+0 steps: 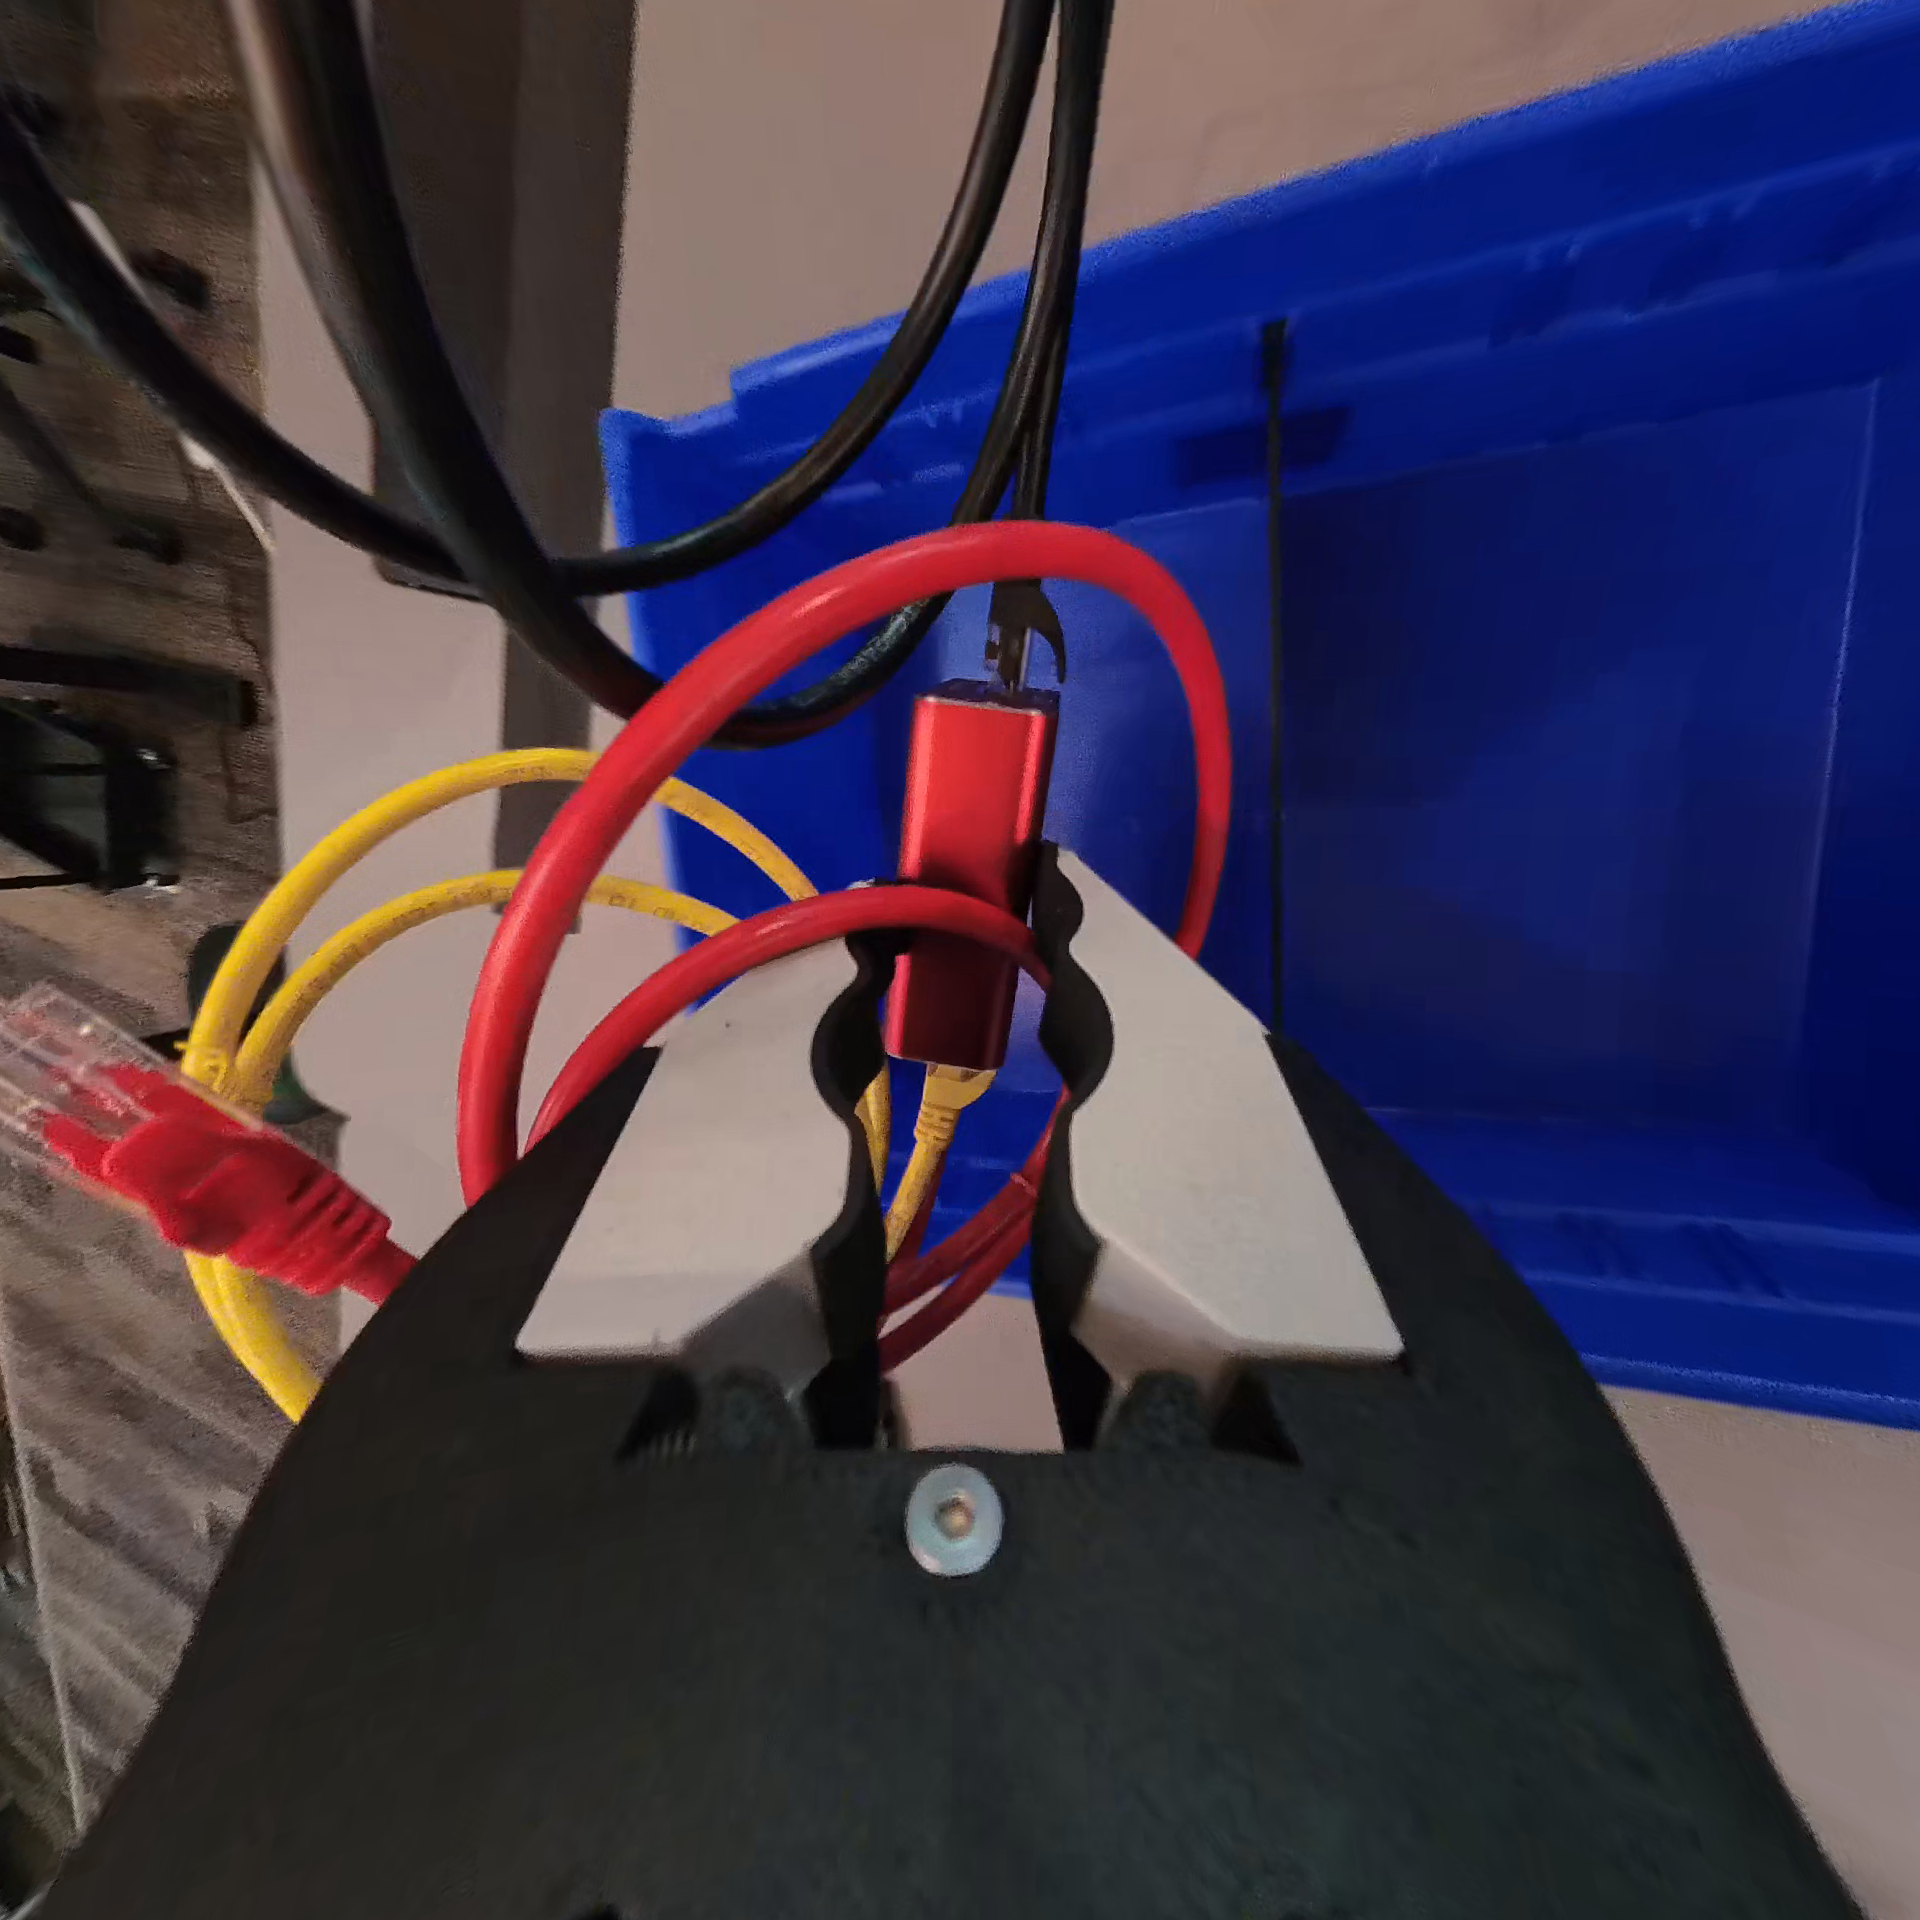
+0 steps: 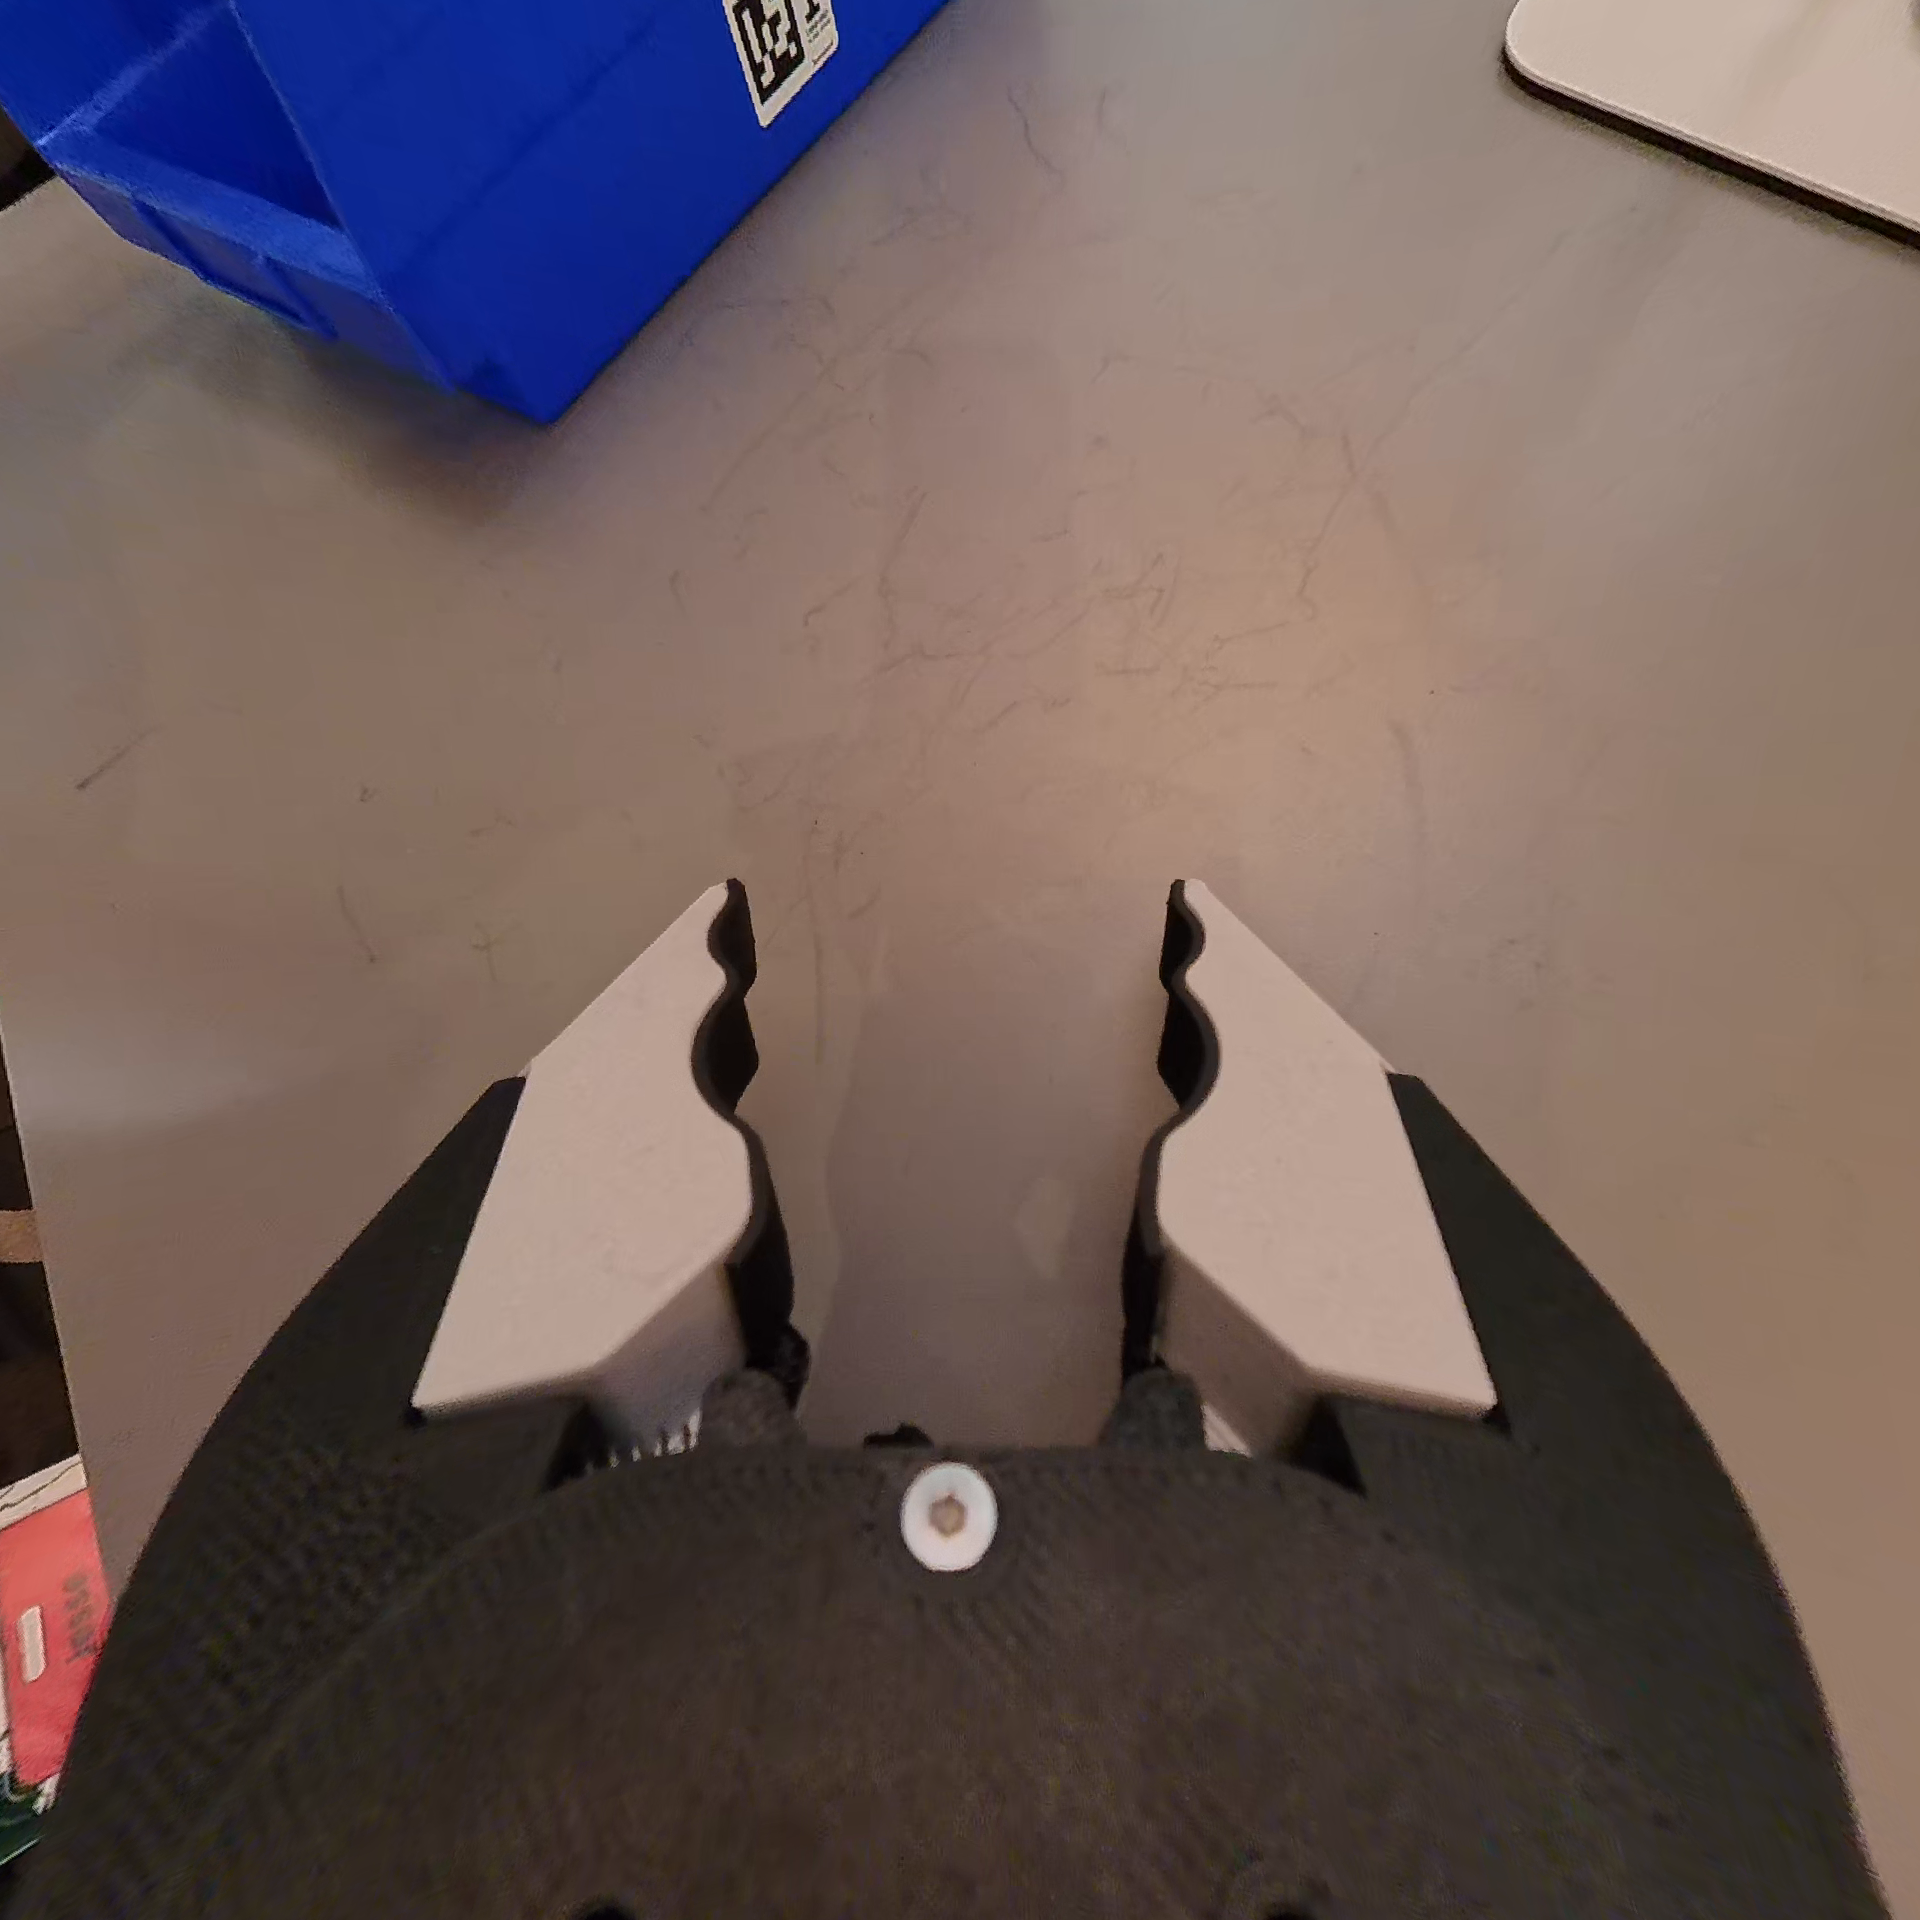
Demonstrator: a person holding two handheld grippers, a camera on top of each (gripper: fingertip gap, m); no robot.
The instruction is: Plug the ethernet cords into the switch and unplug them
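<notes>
In the left wrist view, my left gripper [image 1: 956, 925] is shut on a small red metal switch [image 1: 971, 831] and holds it upright in the air. A yellow ethernet cord [image 1: 416, 821] is plugged into the switch's lower end. Black cables [image 1: 1039, 343] lead up from its top end. A red ethernet cord [image 1: 727, 665] loops around the switch, and its free red plug with a clear tip [image 1: 156, 1143] hangs at the left. In the right wrist view, my right gripper [image 2: 958, 894] is open and empty above the grey table [image 2: 1039, 571].
A blue plastic bin [image 1: 1507, 727] stands close behind the switch and shows at the top left of the right wrist view [image 2: 416, 208]. A dark perforated rack [image 1: 104, 520] is on the left. A white slab [image 2: 1745, 94] lies at the table's far right. Some 40 centimetres of space lies between my two pairs of fingers.
</notes>
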